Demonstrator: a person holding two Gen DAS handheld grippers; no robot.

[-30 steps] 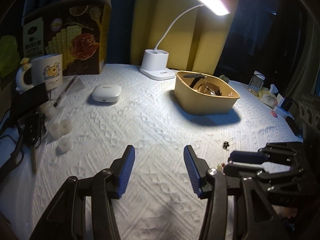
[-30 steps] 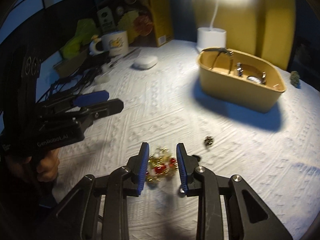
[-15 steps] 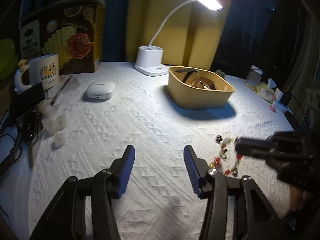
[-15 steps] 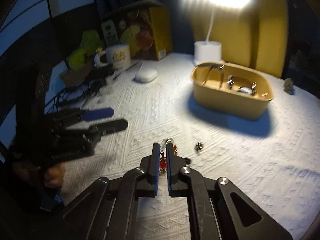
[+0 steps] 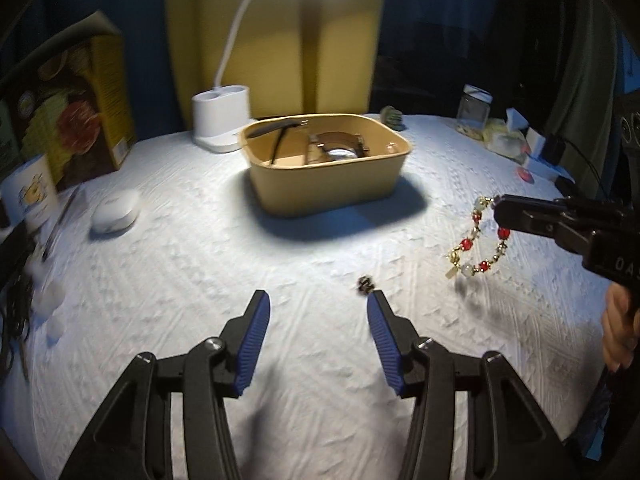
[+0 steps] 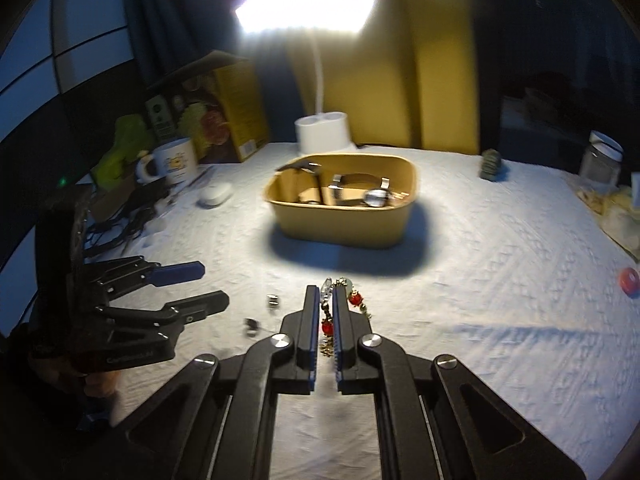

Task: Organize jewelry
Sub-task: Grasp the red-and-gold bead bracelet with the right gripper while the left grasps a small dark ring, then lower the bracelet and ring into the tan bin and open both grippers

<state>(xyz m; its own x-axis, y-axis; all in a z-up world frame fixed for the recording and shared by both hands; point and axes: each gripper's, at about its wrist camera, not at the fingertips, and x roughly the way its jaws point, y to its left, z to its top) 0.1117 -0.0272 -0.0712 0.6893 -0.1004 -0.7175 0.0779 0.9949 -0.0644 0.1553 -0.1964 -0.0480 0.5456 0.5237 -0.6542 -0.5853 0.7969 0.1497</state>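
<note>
My right gripper (image 6: 326, 294) is shut on a bracelet of red and gold beads (image 6: 327, 326) and holds it above the white cloth; in the left wrist view the bracelet (image 5: 476, 242) dangles from the right gripper (image 5: 498, 212). A tan tray (image 5: 332, 184) with glasses and a watch inside stands beyond it, also in the right wrist view (image 6: 344, 222). A small dark earring (image 5: 365, 285) lies on the cloth by my left gripper's right fingertip. My left gripper (image 5: 318, 304) is open and empty above the cloth.
A white desk lamp (image 5: 220, 120) stands behind the tray. A white earbud case (image 5: 115, 212), a mug (image 6: 174, 160), a cracker box (image 5: 76, 108) and cables lie at the left. A glass jar (image 5: 473, 114) and small packets are at the far right.
My right gripper closed on the bracelet and lifted it off the cloth toward the tray. My left gripper stayed open and turned to face the tray.
</note>
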